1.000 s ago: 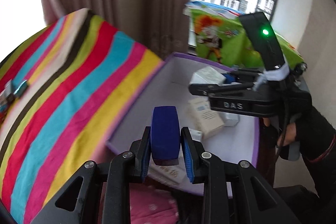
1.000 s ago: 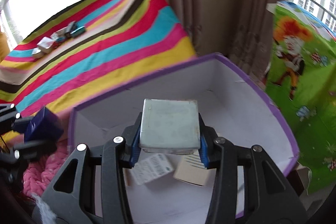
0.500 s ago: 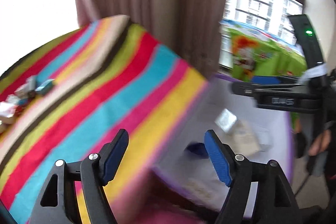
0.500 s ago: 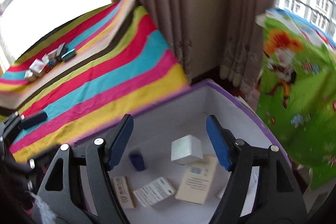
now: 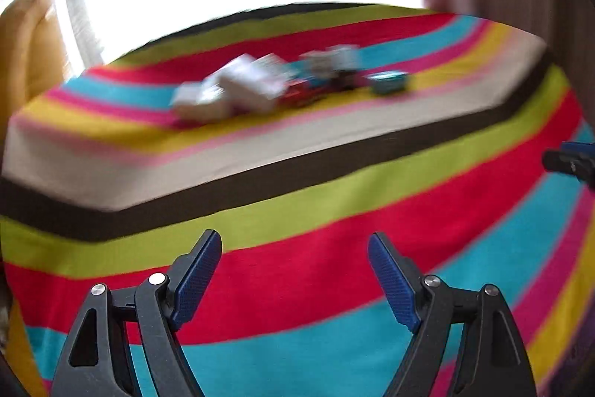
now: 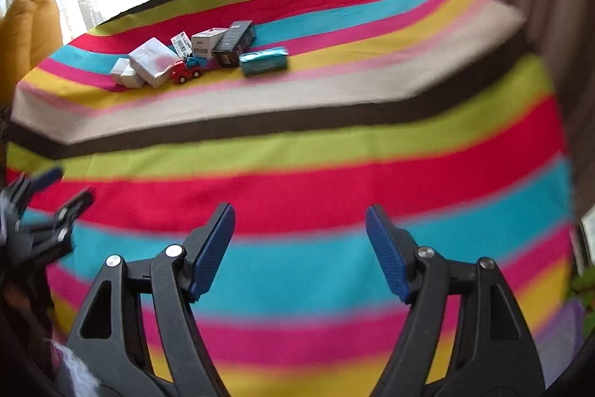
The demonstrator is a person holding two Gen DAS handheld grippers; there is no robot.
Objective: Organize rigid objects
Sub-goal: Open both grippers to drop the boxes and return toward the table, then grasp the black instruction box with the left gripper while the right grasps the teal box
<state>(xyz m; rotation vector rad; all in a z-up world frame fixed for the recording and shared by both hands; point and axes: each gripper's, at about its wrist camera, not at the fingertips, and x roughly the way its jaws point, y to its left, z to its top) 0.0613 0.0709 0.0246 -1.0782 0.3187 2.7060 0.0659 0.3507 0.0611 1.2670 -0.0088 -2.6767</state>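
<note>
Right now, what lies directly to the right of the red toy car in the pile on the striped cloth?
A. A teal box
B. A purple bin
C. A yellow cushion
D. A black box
D: in the right wrist view the black box sits immediately right of the red toy car, between it and the teal box, all on the striped cloth.

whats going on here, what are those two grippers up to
A person is tidying small items with two tools. Both the left hand-held gripper and the right hand-held gripper are open and empty; their jaws have just been opening, with nothing between them. They point over the striped cloth toward a cluster at the far side: white boxes, a red toy car, a black box and a teal box, none touched.
</note>
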